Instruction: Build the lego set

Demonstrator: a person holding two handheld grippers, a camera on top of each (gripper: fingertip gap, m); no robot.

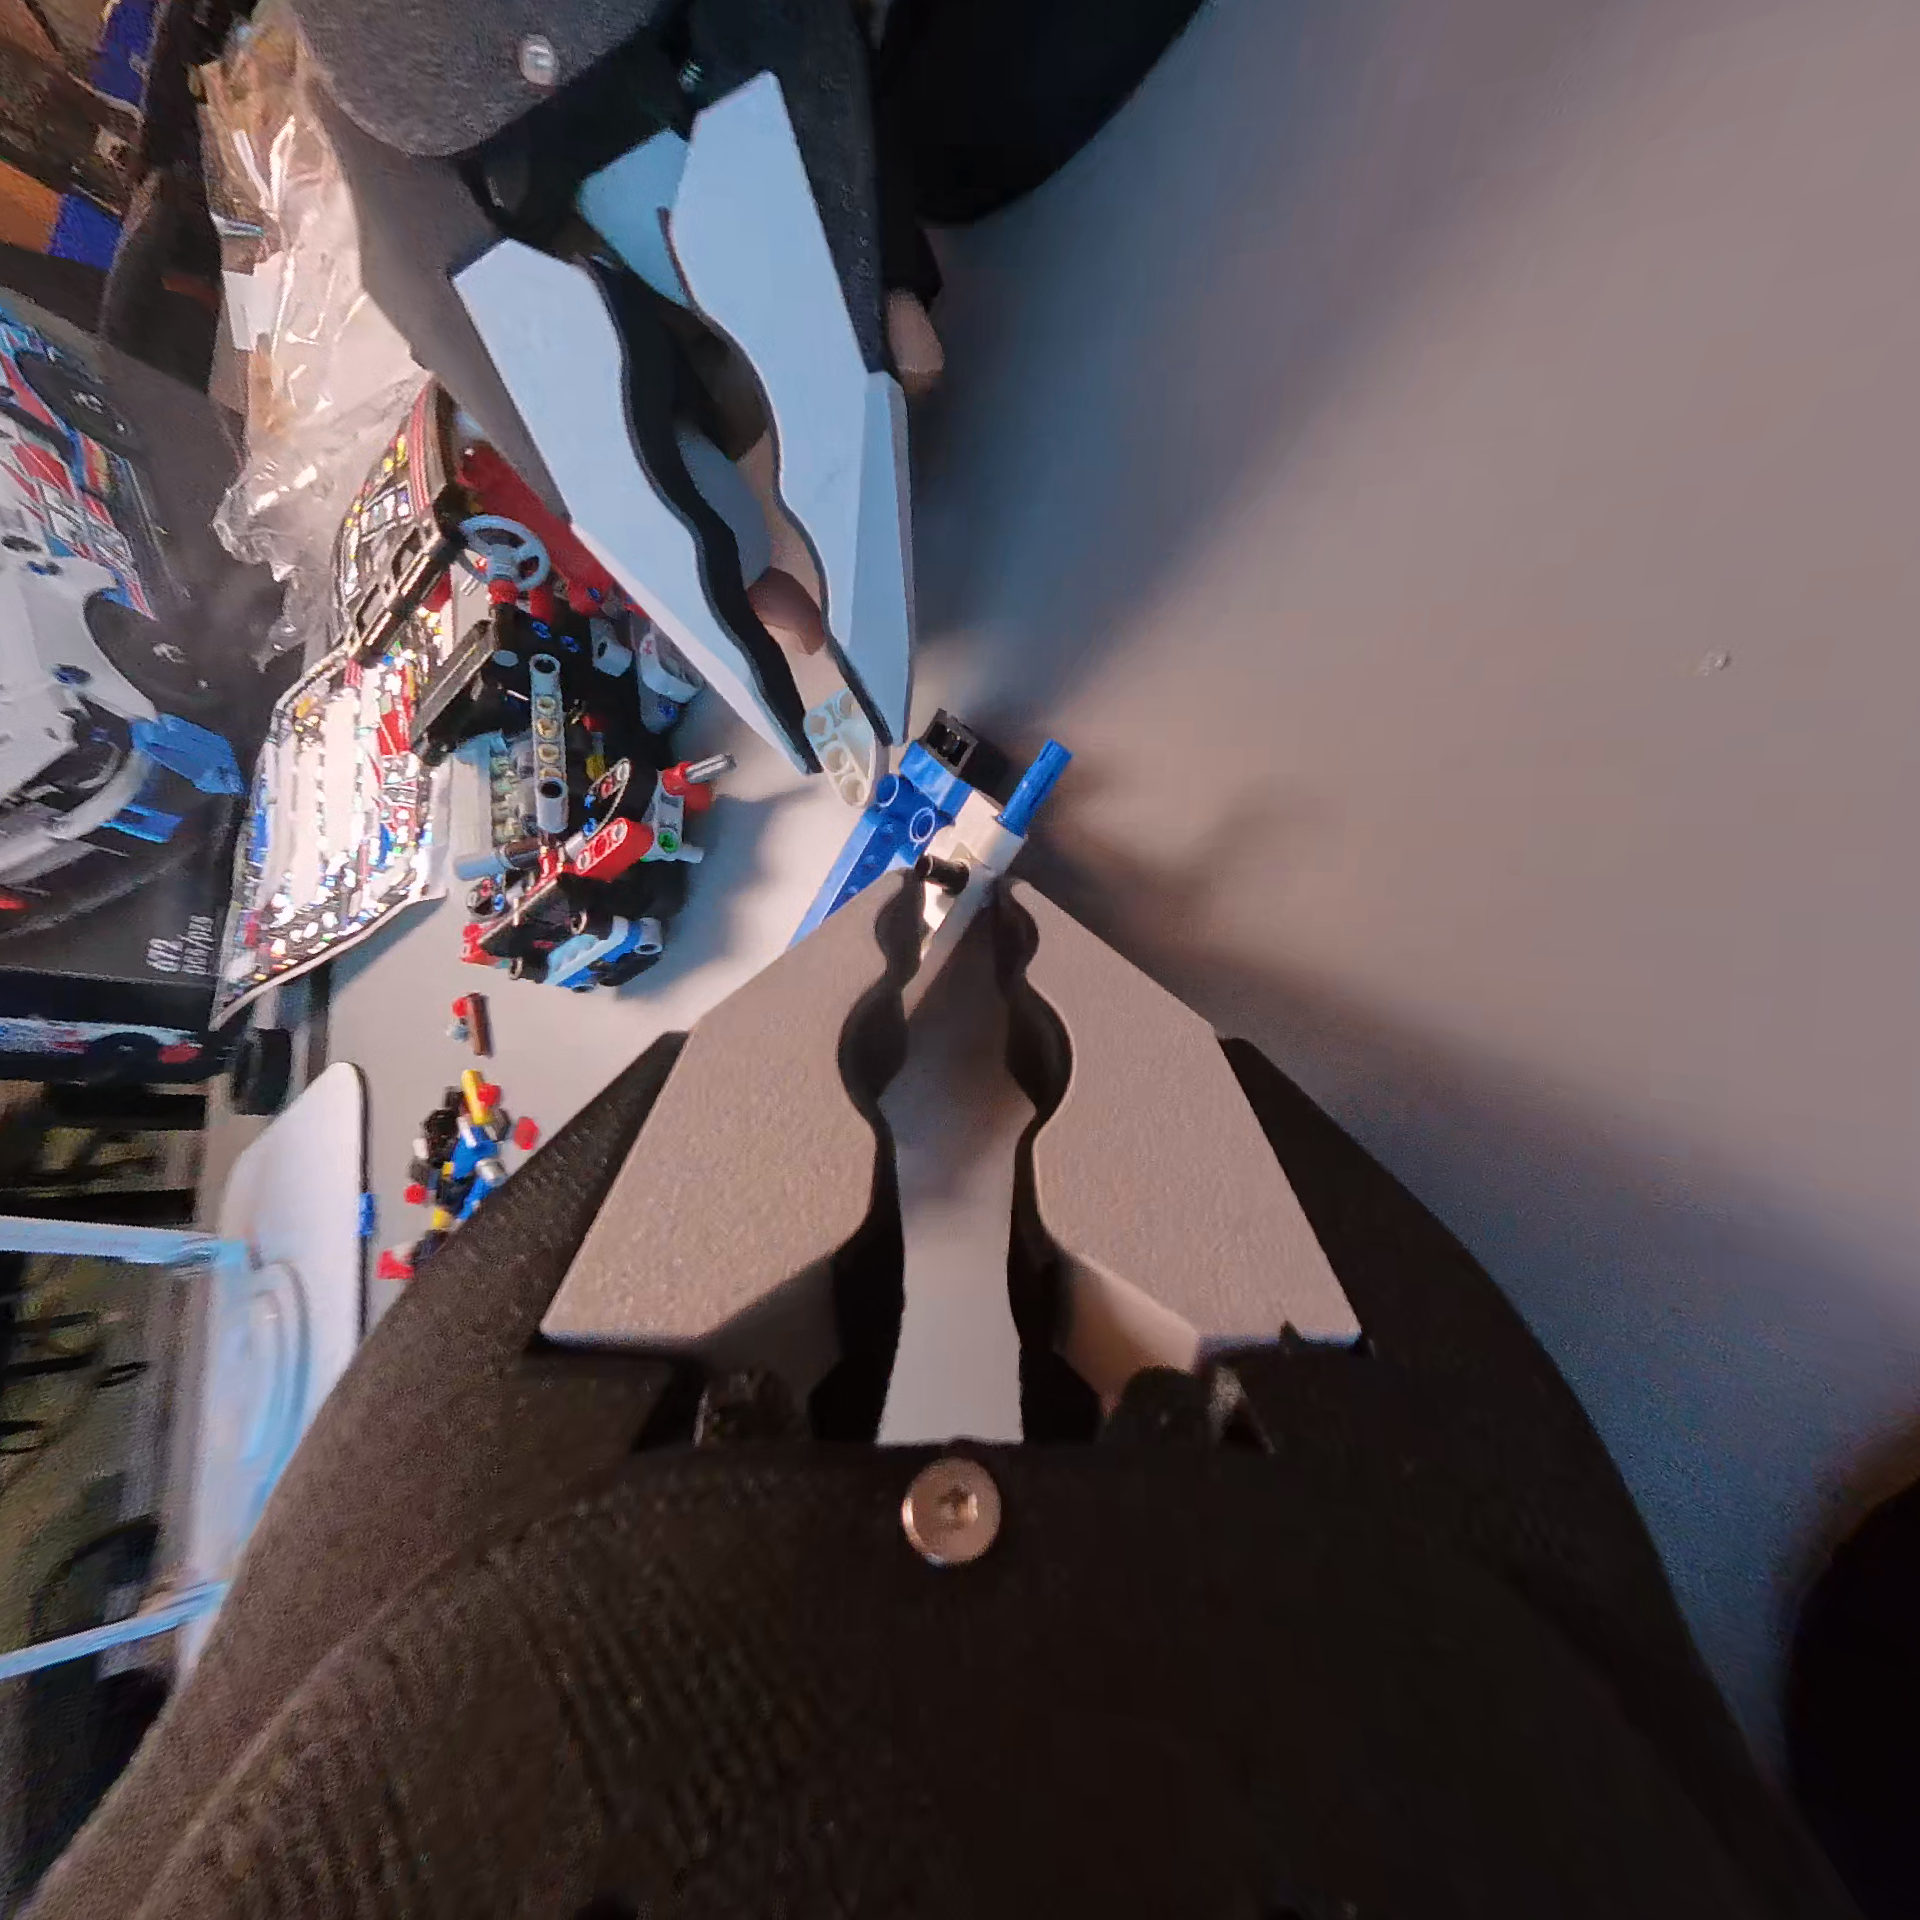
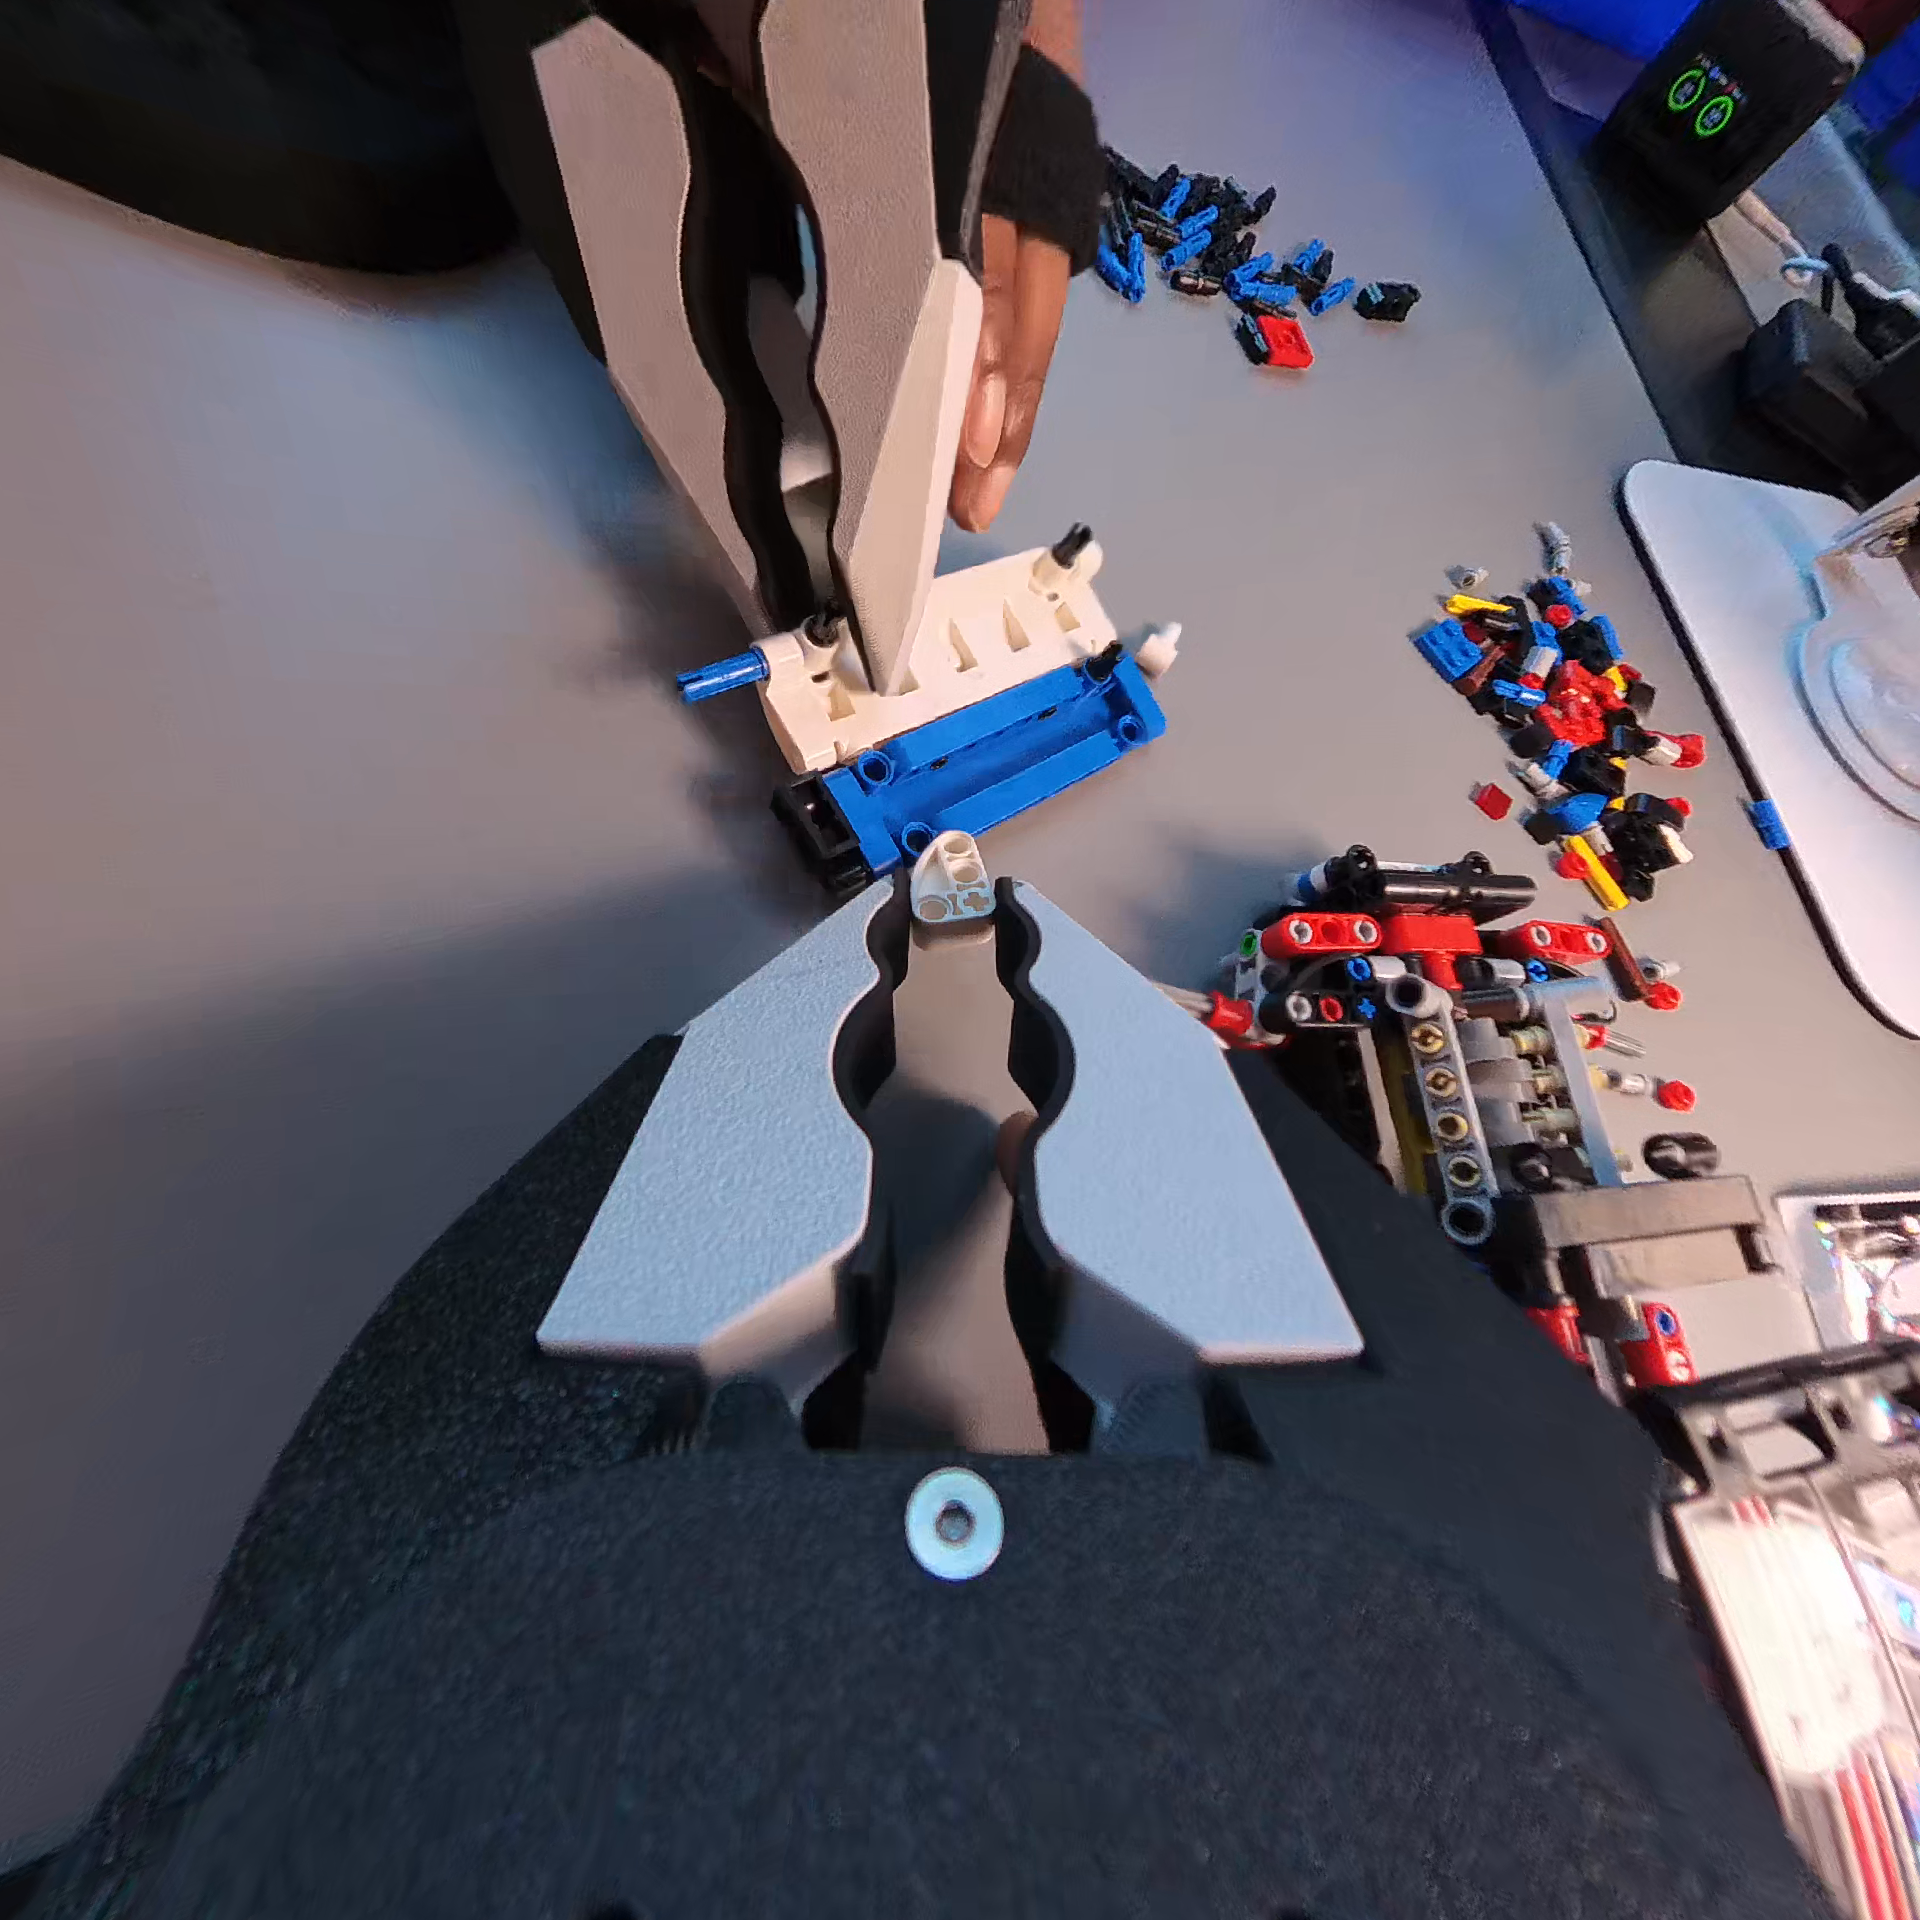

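— Where is the small white connector point(image 2: 951, 881) held?

— At the very tips of the right gripper point(image 2: 953, 902), whose jaws are closed on it. The blue-and-white panel assembly point(image 2: 966, 717) lies on the desk point(image 2: 312, 727) just ahead of those jaws, its long axis set crosswise to them.

— And the left gripper point(image 1: 961, 894)?

— Its jaws are pinched narrowly on the assembly's white half near the blue pin point(image 2: 717, 673) end. The blue edge — the nearer one — is judged the likely seat for the connector.
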